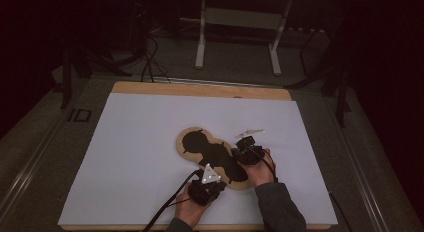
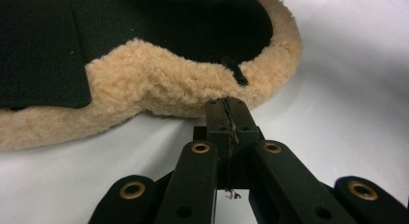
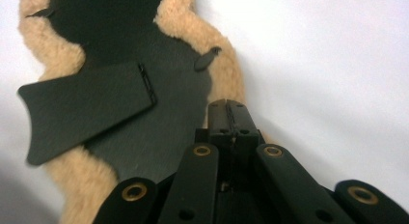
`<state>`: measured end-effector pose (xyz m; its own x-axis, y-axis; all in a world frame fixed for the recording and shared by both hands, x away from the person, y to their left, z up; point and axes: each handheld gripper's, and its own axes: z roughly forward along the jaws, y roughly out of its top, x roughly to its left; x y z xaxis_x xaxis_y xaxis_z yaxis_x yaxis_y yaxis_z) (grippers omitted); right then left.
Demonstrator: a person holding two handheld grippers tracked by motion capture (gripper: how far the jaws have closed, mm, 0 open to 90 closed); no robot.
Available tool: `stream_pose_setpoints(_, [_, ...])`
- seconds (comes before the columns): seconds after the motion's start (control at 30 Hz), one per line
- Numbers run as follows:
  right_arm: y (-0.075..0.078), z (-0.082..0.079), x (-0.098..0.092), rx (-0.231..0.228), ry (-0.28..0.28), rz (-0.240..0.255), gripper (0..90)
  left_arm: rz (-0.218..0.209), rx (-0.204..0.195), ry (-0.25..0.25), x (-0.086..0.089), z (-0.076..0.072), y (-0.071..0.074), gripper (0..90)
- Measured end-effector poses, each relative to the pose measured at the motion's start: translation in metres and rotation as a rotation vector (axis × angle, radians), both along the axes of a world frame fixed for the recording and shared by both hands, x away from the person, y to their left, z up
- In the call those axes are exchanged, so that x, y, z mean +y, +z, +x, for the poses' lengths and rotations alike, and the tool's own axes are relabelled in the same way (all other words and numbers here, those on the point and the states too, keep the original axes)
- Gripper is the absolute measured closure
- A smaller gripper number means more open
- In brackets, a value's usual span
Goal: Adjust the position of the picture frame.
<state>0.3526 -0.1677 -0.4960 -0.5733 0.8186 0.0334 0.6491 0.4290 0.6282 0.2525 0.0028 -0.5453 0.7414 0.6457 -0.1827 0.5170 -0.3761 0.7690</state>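
Fleece-edged black pad [image 1: 212, 157] lies flat, both closed claws at its rim.

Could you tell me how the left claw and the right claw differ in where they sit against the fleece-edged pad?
The left claw meets the pad at its near edge, tips at the tan fleece border; the right claw comes in from the pad's right side, tips over the border beside the black face. The left claw's grey plate lies flat toward the high camera; the right's tilts away. Both are shut, holding nothing.
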Motion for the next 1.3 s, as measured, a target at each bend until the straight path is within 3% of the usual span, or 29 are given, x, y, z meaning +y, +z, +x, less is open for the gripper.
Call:
stream_pose_setpoints(0.13, [0.005, -0.012, -0.01, -0.01, 0.011, 0.014, 90.0, -0.027, -0.009, -0.023, 0.008, 0.001, 0.004, 90.0])
stream_pose_setpoints(0.37, [0.006, -0.036, -0.027, -0.02, 0.034, 0.036, 90.0, -0.04, -0.047, 0.039, 0.039, 0.011, 0.024, 90.0])
stream_pose_setpoints(0.7, [0.001, -0.065, -0.042, -0.016, 0.074, 0.021, 90.0, 0.007, -0.085, 0.134, 0.075, 0.036, 0.04, 90.0])
stream_pose_setpoints(1.0, [0.003, -0.088, -0.05, -0.015, 0.102, 0.018, 90.0, 0.039, -0.065, 0.227, 0.094, 0.065, 0.038, 90.0])
stream_pose_setpoints(1.3, [-0.011, -0.106, -0.061, 0.019, 0.114, -0.002, 90.0, 0.104, -0.05, 0.285, 0.102, 0.087, 0.036, 90.0])
